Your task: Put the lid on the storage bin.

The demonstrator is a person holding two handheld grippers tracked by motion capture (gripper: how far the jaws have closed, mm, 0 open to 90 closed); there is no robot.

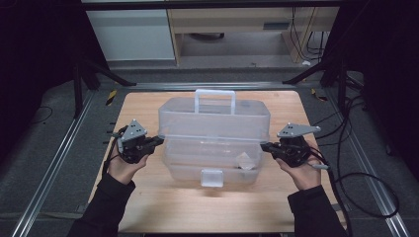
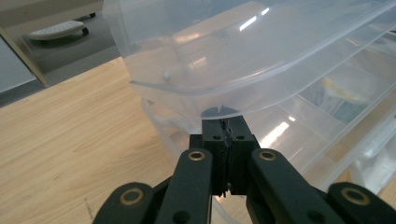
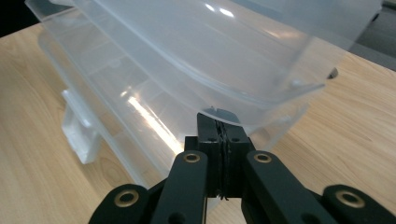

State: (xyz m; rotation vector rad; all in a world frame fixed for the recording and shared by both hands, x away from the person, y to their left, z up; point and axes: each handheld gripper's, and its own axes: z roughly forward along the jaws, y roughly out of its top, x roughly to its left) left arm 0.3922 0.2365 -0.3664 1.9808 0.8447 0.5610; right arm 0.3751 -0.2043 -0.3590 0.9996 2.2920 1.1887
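Clear plastic box (image 1: pixel 214 143) with a handle (image 1: pixel 215 100) on top sits mid-frame in the high view, on the wooden table (image 1: pixel 148 197), lid (image 1: pixel 213 117) lifted slightly off the base. Left gripper (image 1: pixel 159 140) at the box's left end, jaws pressed together, tips tucked under the lid edge. Right gripper (image 1: pixel 264 145) at the right end, jaws likewise closed under the lid edge. Front latch (image 1: pixel 212 177) hangs low centre.
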